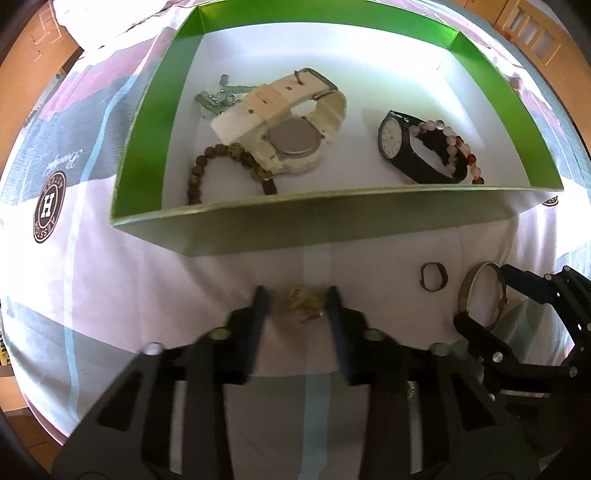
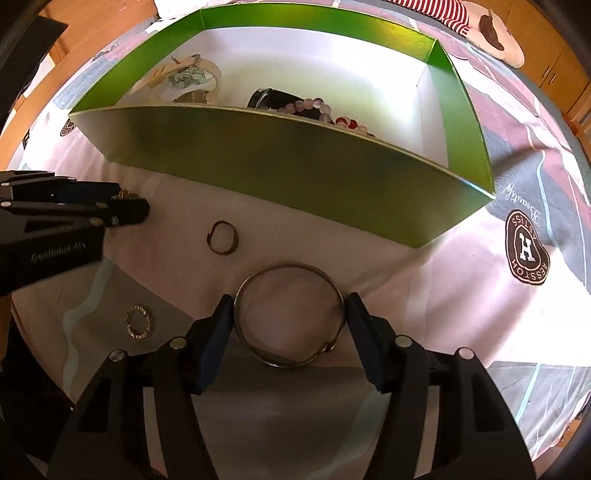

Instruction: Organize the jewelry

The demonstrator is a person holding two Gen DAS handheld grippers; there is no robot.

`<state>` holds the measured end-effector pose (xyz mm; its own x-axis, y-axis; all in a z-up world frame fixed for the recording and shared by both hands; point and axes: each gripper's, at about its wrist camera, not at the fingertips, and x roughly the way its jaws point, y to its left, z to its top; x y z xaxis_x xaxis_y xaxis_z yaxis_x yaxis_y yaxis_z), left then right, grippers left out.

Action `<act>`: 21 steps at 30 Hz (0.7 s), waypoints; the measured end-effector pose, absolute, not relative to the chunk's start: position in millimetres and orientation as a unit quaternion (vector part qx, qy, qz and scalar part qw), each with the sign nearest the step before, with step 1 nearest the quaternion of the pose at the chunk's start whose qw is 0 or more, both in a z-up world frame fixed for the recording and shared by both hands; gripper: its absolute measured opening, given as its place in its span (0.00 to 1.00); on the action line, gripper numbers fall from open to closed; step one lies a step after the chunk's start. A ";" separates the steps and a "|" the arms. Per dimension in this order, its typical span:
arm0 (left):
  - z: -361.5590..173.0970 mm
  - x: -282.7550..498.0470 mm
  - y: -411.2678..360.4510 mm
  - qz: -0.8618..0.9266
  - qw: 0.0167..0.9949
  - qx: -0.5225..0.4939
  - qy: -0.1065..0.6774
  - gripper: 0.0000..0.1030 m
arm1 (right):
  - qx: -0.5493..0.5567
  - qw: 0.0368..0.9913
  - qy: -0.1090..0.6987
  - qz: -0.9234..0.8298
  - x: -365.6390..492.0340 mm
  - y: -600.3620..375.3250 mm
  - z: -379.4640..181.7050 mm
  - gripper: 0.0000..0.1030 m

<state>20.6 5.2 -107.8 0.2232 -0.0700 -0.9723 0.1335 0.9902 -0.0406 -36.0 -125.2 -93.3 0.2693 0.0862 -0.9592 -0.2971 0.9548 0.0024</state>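
Observation:
A green box (image 1: 258, 221) holds a white watch (image 1: 291, 122), a black watch (image 1: 410, 147), a brown bead bracelet (image 1: 221, 162) and a pink bead bracelet (image 1: 461, 147). My left gripper (image 1: 297, 304) straddles a blurred gold piece (image 1: 303, 301) on the cloth, its jaws close on both sides of it. My right gripper (image 2: 290, 314) is shut on a metal bangle (image 2: 290, 273), with the pads (image 2: 356, 317) touching both sides of it. The bangle also shows in the left wrist view (image 1: 480, 291). A small dark ring (image 2: 221, 242) lies between the grippers.
A small gold chain ring (image 2: 139, 323) lies on the cloth left of the right gripper. The patterned cloth (image 2: 480, 258) covers the surface. The box's near wall (image 2: 295, 166) stands right ahead. A striped slipper (image 2: 491, 33) lies at the far right.

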 end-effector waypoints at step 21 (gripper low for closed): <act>-90.4 8.4 4.4 -0.071 0.794 0.046 0.602 0.20 | -0.086 0.803 0.578 0.115 -35.9 -129.8 -94.5 0.60</act>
<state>8.4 4.4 -90.4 0.2648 -0.0580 -0.9626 0.1685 0.9856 -0.0130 -35.9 -129.8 -94.5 0.3049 0.0859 -0.9485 -0.2843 0.9587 -0.0045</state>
